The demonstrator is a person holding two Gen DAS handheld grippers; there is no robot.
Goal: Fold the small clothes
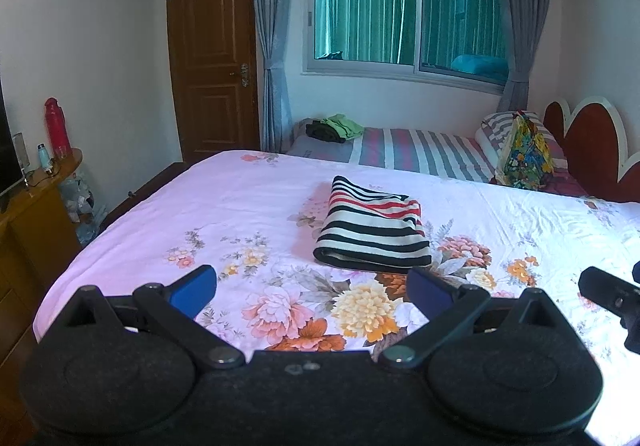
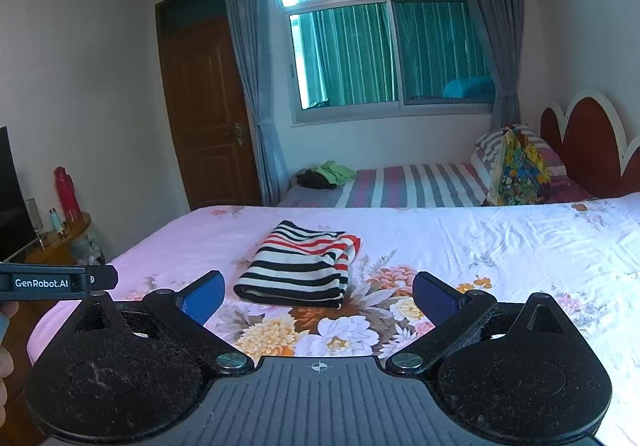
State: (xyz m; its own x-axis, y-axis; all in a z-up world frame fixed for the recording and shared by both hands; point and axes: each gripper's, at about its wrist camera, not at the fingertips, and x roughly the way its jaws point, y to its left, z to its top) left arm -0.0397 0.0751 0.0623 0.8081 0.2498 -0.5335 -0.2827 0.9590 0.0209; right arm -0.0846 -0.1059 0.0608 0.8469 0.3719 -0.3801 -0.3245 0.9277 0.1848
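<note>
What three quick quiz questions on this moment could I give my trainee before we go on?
1. True or false: the left claw holds the striped garment.
2. The garment lies on: A) the floral bedsheet B) the striped mattress C) the wooden cabinet
3. Fill in: the right claw is ____.

Key: 1 false, it is open and clear of it; 2 A; 3 open.
</note>
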